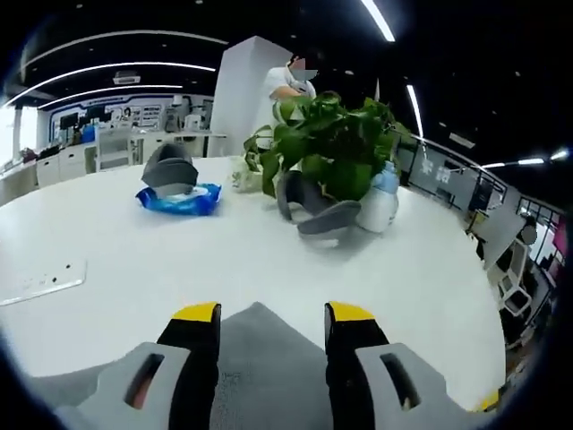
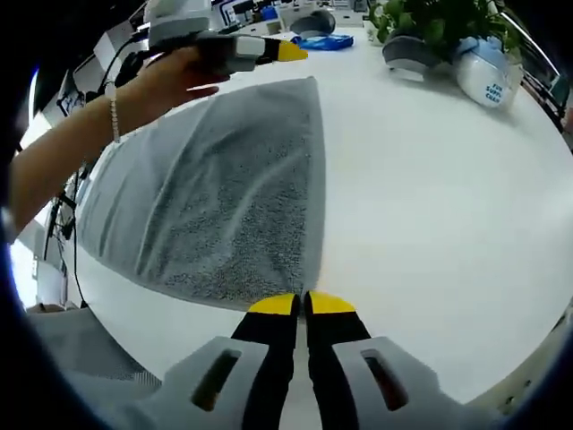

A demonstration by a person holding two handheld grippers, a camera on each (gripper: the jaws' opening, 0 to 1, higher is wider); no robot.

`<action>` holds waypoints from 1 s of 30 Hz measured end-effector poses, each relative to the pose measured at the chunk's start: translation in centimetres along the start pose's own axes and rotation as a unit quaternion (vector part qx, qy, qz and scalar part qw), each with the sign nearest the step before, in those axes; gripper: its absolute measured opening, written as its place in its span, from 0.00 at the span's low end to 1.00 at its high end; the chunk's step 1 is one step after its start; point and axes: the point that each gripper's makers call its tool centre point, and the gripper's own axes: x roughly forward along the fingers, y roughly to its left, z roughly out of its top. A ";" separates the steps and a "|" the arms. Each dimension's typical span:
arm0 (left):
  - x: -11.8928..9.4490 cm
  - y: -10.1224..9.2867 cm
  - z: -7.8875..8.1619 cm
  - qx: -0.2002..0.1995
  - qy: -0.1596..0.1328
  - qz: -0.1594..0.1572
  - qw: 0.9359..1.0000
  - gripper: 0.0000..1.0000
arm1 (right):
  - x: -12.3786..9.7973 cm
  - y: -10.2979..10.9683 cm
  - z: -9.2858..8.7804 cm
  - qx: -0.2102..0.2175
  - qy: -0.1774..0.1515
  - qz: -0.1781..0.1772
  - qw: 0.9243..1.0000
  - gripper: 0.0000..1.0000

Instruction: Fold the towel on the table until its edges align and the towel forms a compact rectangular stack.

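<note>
I am holding a two-jaw gripper in each hand over a large white table (image 2: 448, 179). In the right gripper view, my right gripper (image 2: 301, 305) has its yellow-tipped jaws pressed together at the near corner of a grey towel (image 2: 215, 206); a sliver of cloth seems to sit between the tips, so I take it as clamped on that corner. The towel lies spread on the table, running away from this gripper toward my other hand, with one long edge straight along the bare tabletop. At the top left of that view my left hand (image 2: 170, 81) holds the left gripper (image 2: 269, 51) near the towel's far corner, and my forearm wears a thin bracelet. In the left gripper view, the left gripper (image 1: 269, 312) has its jaws apart, and a pointed grey corner of the towel (image 1: 260, 358) shows in the gap between them; I cannot tell whether either jaw touches it. Farther across the table stand a leafy green plant (image 1: 327, 148), a white bottle (image 1: 378, 202) just beside it, a grey curved object (image 1: 313, 210) in front, and a blue packet (image 1: 179, 197) with a grey item on top. A person in white stands behind the plant.
</note>
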 end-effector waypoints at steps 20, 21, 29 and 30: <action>3.9 1.4 -2.3 0.074 -0.032 0.013 0.997 0.29 | 0.1 -0.1 0.1 0.012 -0.001 0.005 1.000 0.01; 4.0 1.1 -2.2 0.080 -0.041 0.005 0.996 0.26 | 0.1 -0.1 0.1 0.011 -0.001 0.005 1.000 0.01; 3.2 0.4 -2.3 0.088 -0.053 0.008 0.995 0.15 | 0.1 -0.1 0.2 0.005 0.000 0.001 1.000 0.01; 3.2 0.2 -2.3 0.100 -0.054 0.002 0.994 0.11 | 0.1 -0.1 0.2 0.004 0.000 0.000 1.000 0.01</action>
